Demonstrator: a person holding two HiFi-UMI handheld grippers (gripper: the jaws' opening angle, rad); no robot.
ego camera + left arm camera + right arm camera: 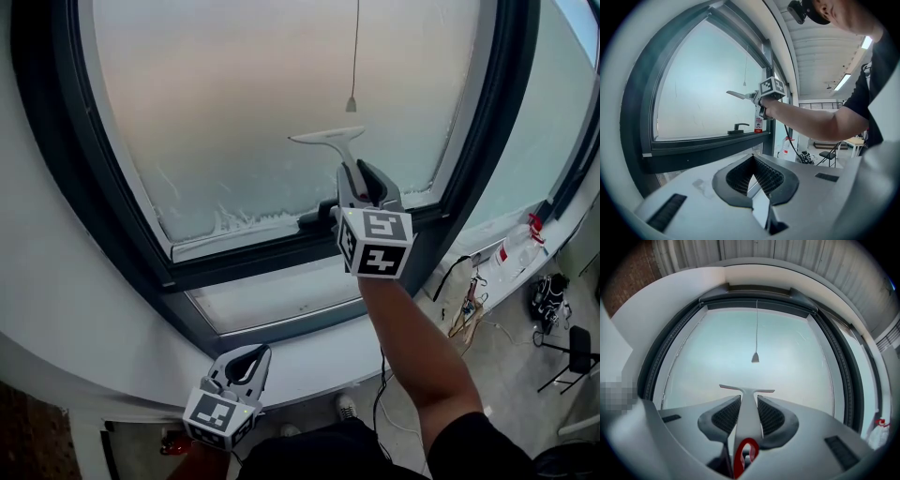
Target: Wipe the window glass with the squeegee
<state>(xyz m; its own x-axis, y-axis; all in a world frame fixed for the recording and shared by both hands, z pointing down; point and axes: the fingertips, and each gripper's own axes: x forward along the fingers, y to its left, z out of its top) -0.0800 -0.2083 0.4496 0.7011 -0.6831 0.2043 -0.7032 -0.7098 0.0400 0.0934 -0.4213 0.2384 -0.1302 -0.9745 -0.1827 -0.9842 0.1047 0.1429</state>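
Right hand-held gripper (pixel 747 404) clamps a grey T-shaped squeegee (pixel 745 390) with red loop.

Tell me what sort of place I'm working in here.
Likely a workshop or lab: a big dark-framed window, ceiling strip lights, plus loose cables and a black chair nearby.
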